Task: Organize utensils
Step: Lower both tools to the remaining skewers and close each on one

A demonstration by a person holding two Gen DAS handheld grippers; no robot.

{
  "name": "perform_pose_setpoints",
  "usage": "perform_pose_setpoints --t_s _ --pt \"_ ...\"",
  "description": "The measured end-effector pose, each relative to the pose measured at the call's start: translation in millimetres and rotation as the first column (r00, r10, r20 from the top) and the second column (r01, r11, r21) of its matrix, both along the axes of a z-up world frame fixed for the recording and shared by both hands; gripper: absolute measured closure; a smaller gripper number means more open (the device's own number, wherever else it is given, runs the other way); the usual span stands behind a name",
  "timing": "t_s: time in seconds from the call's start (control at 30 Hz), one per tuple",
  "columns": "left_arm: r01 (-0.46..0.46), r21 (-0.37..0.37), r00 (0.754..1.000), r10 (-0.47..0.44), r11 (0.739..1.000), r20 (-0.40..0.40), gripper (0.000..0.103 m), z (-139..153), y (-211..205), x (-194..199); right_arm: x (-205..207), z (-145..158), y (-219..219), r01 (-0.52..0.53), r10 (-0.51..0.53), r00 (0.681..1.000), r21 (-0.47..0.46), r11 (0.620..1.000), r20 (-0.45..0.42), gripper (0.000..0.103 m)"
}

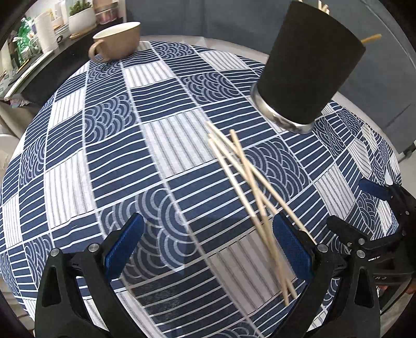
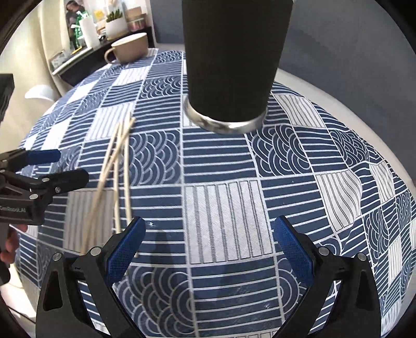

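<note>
Home dining spot: patterned tablecloth (image 1: 156, 161), mug (image 1: 118, 41), potted plant (image 1: 80, 15).

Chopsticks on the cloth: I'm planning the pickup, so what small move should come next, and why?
Probably slide the left gripper a little toward its right and lower it so its open jaws straddle the chopsticks. They lie loose and crossed on the tablecloth, against its right finger rather than between both. The black holder stands upright beyond them; the right gripper is open and holds nothing.

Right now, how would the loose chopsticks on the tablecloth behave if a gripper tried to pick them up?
The chopsticks look thin, stiff and light, probably easy to lift. They lie crossed in a loose pile, so pinching one may drag the others. Being slim and round-looking, they could roll on the tablecloth or slip between open tongs.
</note>
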State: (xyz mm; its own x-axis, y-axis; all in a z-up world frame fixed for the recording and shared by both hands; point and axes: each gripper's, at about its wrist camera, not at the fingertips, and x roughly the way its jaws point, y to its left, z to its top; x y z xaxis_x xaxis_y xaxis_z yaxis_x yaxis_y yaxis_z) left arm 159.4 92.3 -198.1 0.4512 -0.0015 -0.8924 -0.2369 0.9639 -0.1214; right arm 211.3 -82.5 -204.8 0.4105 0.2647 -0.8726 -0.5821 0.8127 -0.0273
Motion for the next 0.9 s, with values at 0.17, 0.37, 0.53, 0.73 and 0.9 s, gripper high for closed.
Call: perform_pose_setpoints --t_s 0.17,0.37,0.53,0.73,0.9 --pt "-0.015 0.038 1.000 0.016 0.999 -0.026 0.006 -5 -6 10 3 -3 1 -0.007 0.007 1.000 -0.011 1.000 -0.007 0.008" --pt "-0.030 0.060 0.998 0.033 0.998 -0.053 0.006 -13 -5 17 7 -3 13 -0.055 0.055 0.998 -0.029 0.998 0.007 0.008" --pt "-0.034 0.057 0.997 0.038 0.998 -0.062 0.006 -13 -1 19 13 -3 23 -0.073 0.073 0.997 -0.026 0.997 0.003 0.008" --pt "-0.037 0.093 0.995 0.045 0.995 -0.088 0.006 -13 10 9 19 -4 40 -0.108 0.107 0.994 -0.021 0.994 -0.009 0.008" --pt "-0.072 0.073 0.992 0.079 0.995 -0.098 0.006 -12 25 -3 24 -7 57 -0.140 0.139 0.990 -0.016 0.990 -0.033 0.008"
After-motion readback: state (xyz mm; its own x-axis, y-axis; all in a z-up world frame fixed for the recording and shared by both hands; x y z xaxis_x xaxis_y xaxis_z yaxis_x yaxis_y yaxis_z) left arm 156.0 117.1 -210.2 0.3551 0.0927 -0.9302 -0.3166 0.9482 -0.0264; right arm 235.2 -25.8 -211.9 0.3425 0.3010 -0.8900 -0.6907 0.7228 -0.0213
